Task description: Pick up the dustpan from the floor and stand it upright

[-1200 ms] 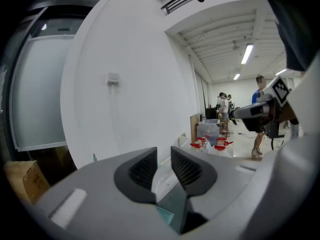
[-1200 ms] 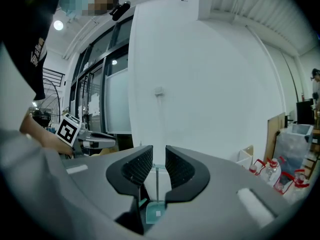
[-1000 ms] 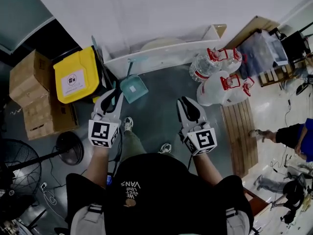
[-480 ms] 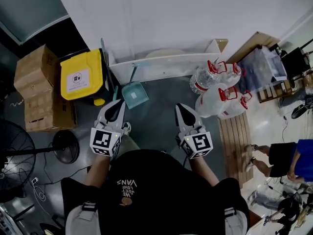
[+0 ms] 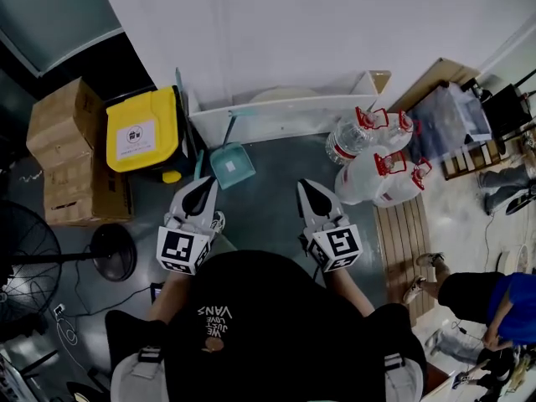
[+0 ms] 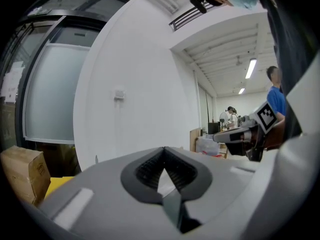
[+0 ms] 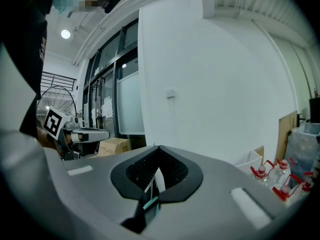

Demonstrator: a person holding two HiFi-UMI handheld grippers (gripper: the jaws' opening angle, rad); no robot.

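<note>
The teal dustpan (image 5: 232, 164) lies flat on the dark floor, its handle running back toward the white wall. My left gripper (image 5: 203, 184) is held in the air just this side of the pan and slightly left of it, jaws shut with nothing in them. My right gripper (image 5: 306, 188) hovers further right, apart from the pan, also shut and empty. The left gripper view shows closed jaws (image 6: 164, 150) pointing level at the white wall, with the right gripper (image 6: 242, 134) off to the side. In the right gripper view the jaws (image 7: 159, 149) are also closed.
A yellow bin (image 5: 142, 130) and cardboard boxes (image 5: 63, 157) stand left of the pan. A long white trough (image 5: 285, 111) runs along the wall behind it. Water bottles (image 5: 377, 170) and a wooden pallet (image 5: 406, 224) lie at right, a fan base (image 5: 113, 249) at left. A person (image 5: 477, 296) stands far right.
Both grippers' jaws have closed from partly open to shut, with nothing between them. The left gripper has shifted a little. The person at right has walked on.
</note>
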